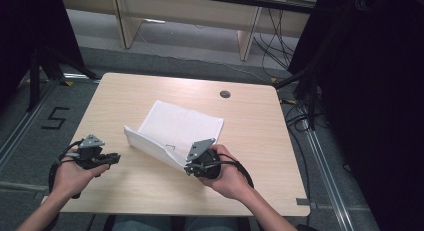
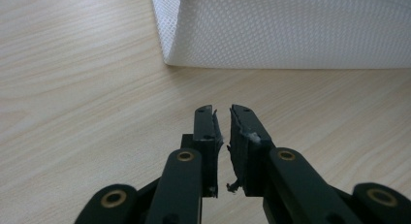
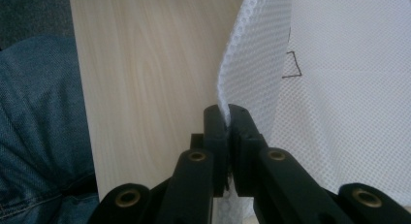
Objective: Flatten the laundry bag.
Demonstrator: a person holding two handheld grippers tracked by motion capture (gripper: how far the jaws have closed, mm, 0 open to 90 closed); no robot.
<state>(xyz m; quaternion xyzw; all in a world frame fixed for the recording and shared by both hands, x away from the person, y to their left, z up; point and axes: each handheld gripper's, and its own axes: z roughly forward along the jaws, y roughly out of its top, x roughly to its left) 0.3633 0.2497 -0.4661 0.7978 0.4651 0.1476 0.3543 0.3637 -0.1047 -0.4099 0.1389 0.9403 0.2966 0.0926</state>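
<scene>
**Cloth on Table: Right Gripper Clamped, Left Released**

We see a pale wood table (image 1: pixel 150 98) on a grey floor, with dark curtains at both sides and a second desk beyond. One round grommet (image 1: pixel 225 94) sits near the table's far edge.

Hidden or unclear: the fold of the cloth (image 1: pixel 175 128) conceals its underside, and a small dark mark on it is too faint for us to read. In the right gripper view, denim-clad legs are cut off at the left.

Count: one cloth, two grippers.

The cloth is white, fine-meshed, rectangular, and lies near the table's centre. Its near edge is lifted off the surface and turned over.

The right gripper (image 1: pixel 192 167) is clamped on the cloth's near corner; in its own view the mesh rises from between the closed jaws. The left gripper (image 1: pixel 114 158) rests apart from the cloth, to its left, jaws slightly parted, gripping nothing.
</scene>
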